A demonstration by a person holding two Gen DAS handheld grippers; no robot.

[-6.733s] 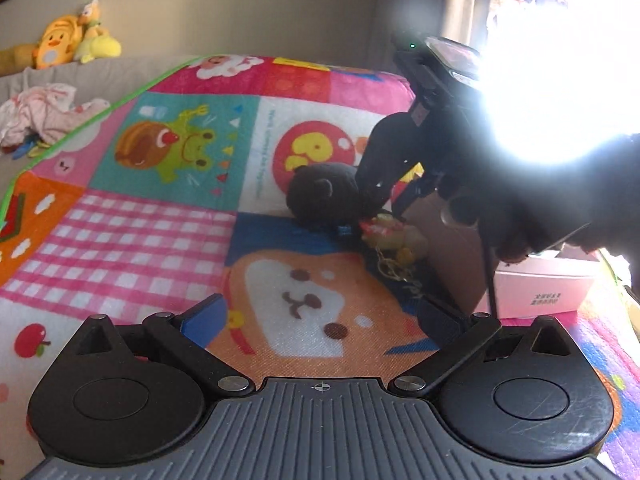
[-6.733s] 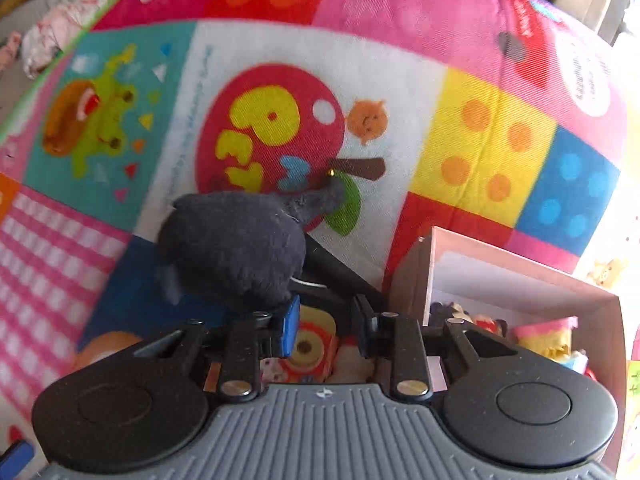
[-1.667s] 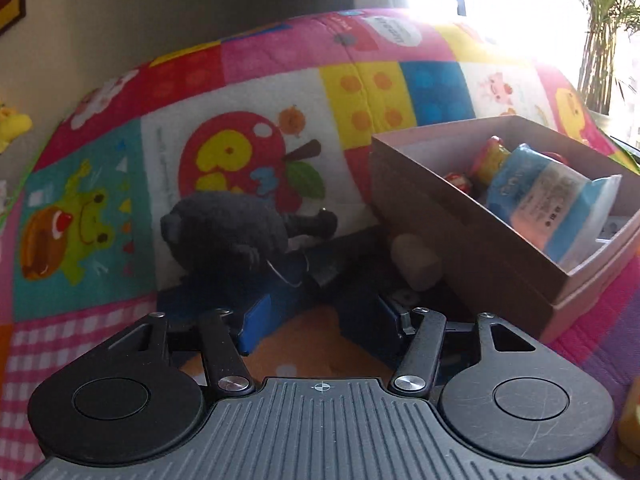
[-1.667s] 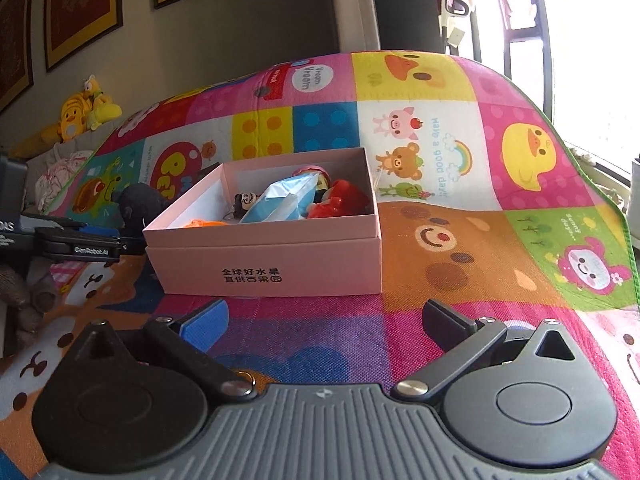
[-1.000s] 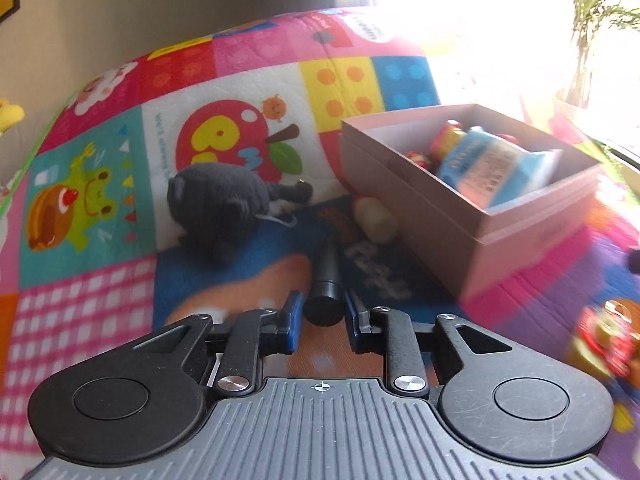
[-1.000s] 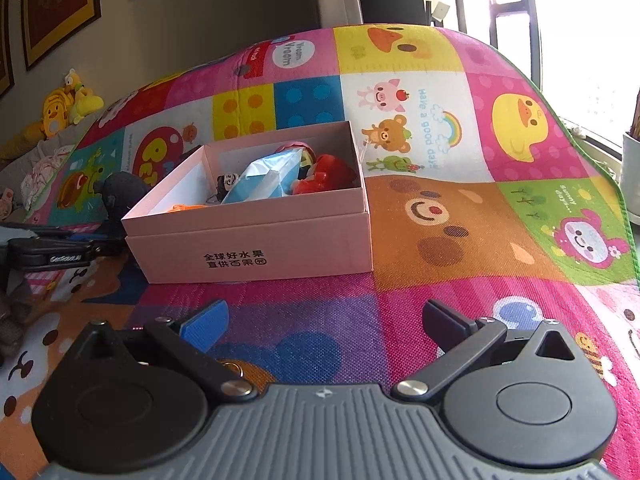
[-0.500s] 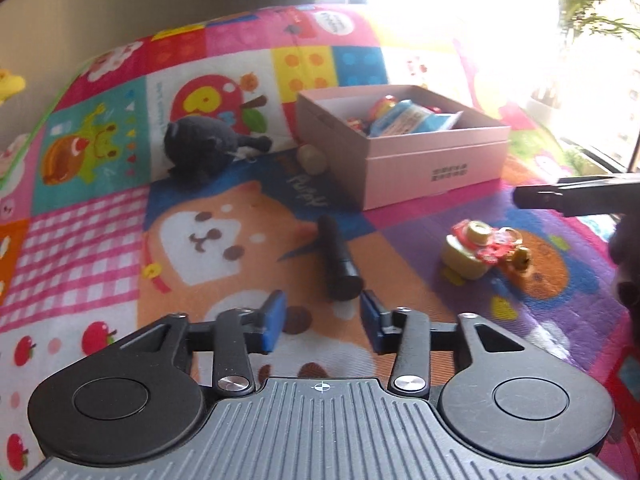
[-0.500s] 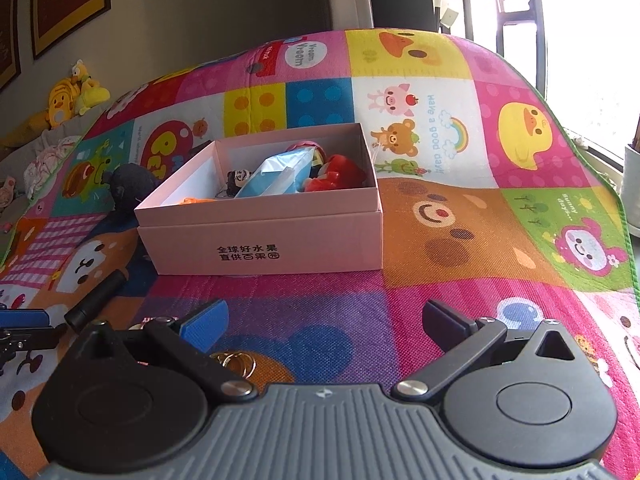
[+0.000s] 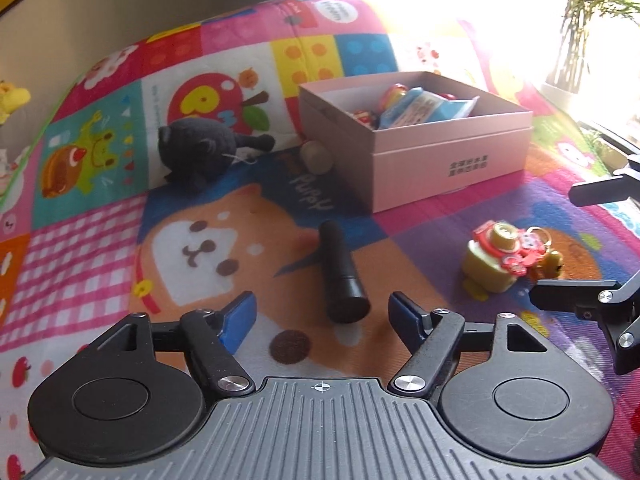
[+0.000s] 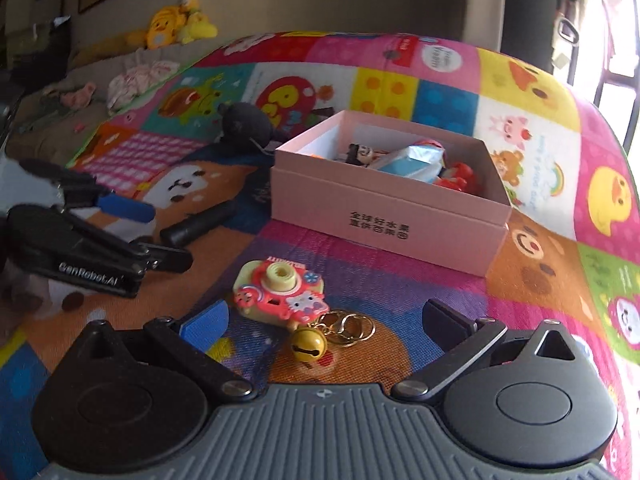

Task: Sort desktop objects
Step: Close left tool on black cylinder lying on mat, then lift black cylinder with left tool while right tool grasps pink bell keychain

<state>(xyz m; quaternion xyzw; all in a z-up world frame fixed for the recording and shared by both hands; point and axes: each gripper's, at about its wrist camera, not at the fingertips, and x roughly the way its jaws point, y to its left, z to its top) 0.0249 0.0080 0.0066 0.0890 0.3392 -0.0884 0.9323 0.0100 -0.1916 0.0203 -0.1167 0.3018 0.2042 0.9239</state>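
A black cylinder (image 9: 340,276) lies loose on the colourful play mat, just ahead of my left gripper (image 9: 322,318). Its jaws are opening, and the cylinder's near end lies between the tips, untouched. A toy camera keychain (image 10: 280,292) with a yellow bell (image 10: 308,346) rests on the mat between the spread fingers of my right gripper (image 10: 326,316), which is open and touches nothing. The same keychain (image 9: 504,258) shows at the right of the left wrist view. A pink box (image 9: 440,152) holding several toys stands further back. A black plush (image 9: 196,148) lies to its left.
A small beige object (image 9: 316,154) sits against the box's left corner. My right gripper's fingers (image 9: 576,300) reach into the left wrist view at the right edge. Yellow plush toys (image 10: 180,24) and bundled cloth (image 10: 140,76) lie beyond the mat's far left edge.
My left gripper has let go of the black cylinder, spread its jaws and drawn back from the box. The right gripper has swung left and down over the toy camera keychain.
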